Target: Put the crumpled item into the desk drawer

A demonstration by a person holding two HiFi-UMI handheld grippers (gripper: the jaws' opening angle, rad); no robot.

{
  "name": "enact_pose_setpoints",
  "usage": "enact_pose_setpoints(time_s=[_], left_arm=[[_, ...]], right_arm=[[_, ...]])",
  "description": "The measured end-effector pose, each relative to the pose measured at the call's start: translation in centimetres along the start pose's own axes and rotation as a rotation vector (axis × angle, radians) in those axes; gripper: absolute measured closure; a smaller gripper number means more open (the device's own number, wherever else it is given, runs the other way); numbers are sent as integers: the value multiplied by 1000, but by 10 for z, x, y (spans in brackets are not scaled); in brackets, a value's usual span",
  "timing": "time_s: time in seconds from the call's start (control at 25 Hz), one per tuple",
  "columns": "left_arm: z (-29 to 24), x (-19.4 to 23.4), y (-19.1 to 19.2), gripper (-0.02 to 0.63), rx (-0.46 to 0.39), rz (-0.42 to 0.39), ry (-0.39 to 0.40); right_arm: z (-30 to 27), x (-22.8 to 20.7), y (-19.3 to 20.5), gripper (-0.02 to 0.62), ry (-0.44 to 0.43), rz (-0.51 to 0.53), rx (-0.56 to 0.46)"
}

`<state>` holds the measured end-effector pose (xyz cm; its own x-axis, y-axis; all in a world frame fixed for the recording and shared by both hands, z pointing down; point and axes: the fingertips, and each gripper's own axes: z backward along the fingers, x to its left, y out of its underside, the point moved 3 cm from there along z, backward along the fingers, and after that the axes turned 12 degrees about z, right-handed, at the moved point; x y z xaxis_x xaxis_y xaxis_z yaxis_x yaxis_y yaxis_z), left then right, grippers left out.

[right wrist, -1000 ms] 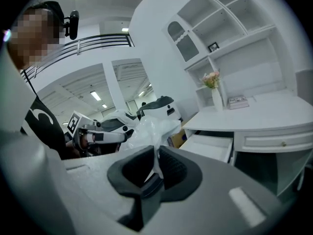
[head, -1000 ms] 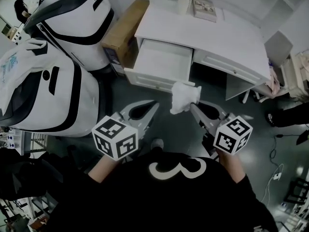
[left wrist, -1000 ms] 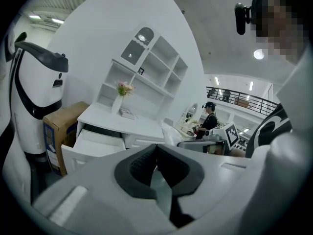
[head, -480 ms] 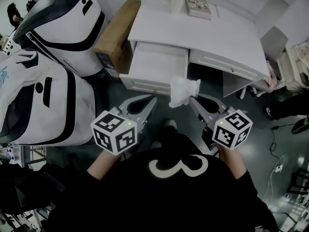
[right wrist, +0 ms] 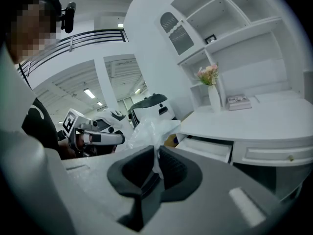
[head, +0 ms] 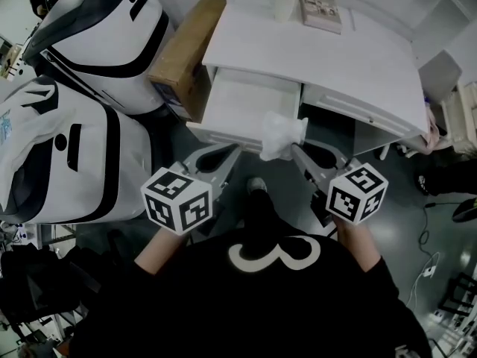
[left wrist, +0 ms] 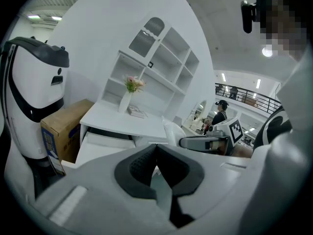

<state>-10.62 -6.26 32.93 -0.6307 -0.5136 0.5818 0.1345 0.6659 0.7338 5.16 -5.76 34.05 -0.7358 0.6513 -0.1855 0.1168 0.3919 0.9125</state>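
The crumpled item (head: 282, 134), a thin white wad like plastic film, hangs in the air at the front right corner of the open desk drawer (head: 244, 101). My right gripper (head: 292, 149) is shut on its lower end; in the right gripper view the wad (right wrist: 150, 130) rises from between the closed pads (right wrist: 168, 168). My left gripper (head: 235, 151) is shut and holds nothing, just left of the item and in front of the drawer. The left gripper view shows the drawer (left wrist: 100, 143) ahead and the wad (left wrist: 173, 131) at the tip of the right gripper.
The white desk (head: 328, 51) carries a vase with flowers (head: 285, 0) and a book (head: 320, 10). A second drawer (head: 358, 107) to the right is closed. A cardboard box (head: 186, 47) and two large white-and-black machines (head: 97, 28) stand to the left.
Both grippers and the held wad have come nearer to the desk; the wad now overlaps the drawer's front right corner. Neither gripper's jaws have changed.
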Motion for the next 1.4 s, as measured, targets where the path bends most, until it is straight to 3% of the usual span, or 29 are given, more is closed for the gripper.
enact_pose_setpoints(time_s=[0.72, 1.4], left_arm=[[-125, 95, -64, 595, 37, 87, -140], [-172, 174, -63, 595, 46, 170, -285]], right_arm=[[-123, -143, -9, 557, -79, 18, 155], [-222, -193, 52, 555, -168, 86, 361]])
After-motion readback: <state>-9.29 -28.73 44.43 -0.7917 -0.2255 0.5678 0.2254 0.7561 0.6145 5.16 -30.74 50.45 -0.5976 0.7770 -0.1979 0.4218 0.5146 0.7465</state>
